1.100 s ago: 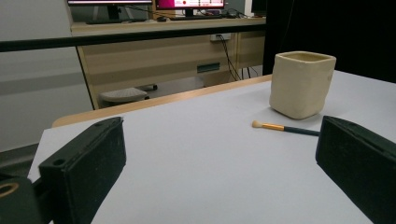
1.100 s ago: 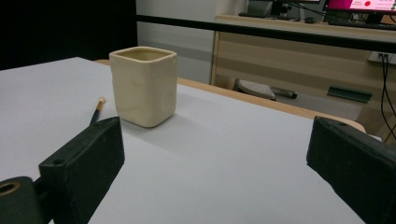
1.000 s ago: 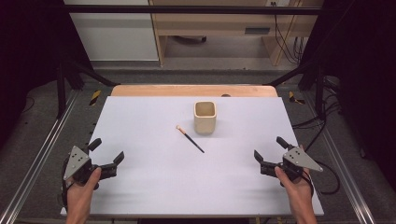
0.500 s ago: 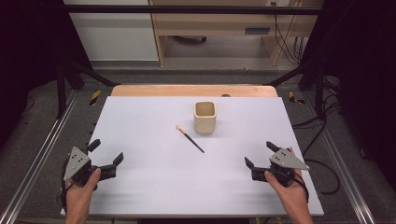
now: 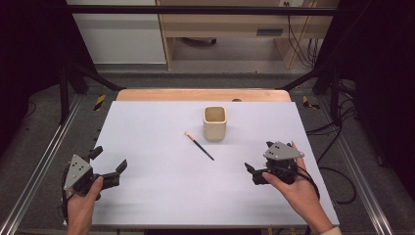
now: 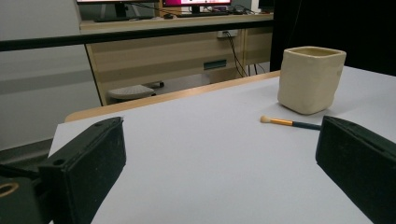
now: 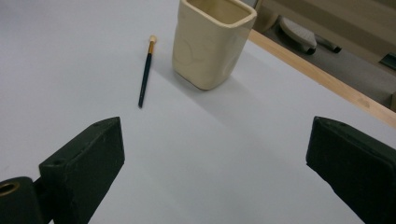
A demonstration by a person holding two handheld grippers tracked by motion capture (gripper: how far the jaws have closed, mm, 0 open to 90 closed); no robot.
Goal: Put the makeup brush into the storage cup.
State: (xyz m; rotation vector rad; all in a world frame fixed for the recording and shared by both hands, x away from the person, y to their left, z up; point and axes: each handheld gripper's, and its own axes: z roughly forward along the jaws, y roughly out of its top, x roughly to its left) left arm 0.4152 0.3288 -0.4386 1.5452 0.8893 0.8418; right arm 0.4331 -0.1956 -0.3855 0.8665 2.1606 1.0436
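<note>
right claw [image 5: 258,171] is wide apart and holding nothing, hovering low over the white counter [image 5: 147,196] and angled toward the middle; looks to me like it's lining up for a grab; ahead of it and a bit to its left lies the thin dark-handled brush with a gold ferrule and pale tip [image 7: 145,74], flat on the counter, tip pointing away; just to the right of that, near but not touching, stands the cream square ceramic cup [image 7: 211,43], upright and open on top, probably where the brush ends up; left claw [image 5: 108,166] is also spread open and empty, parked well off at the near left edge, likely just waiting its turn
</note>
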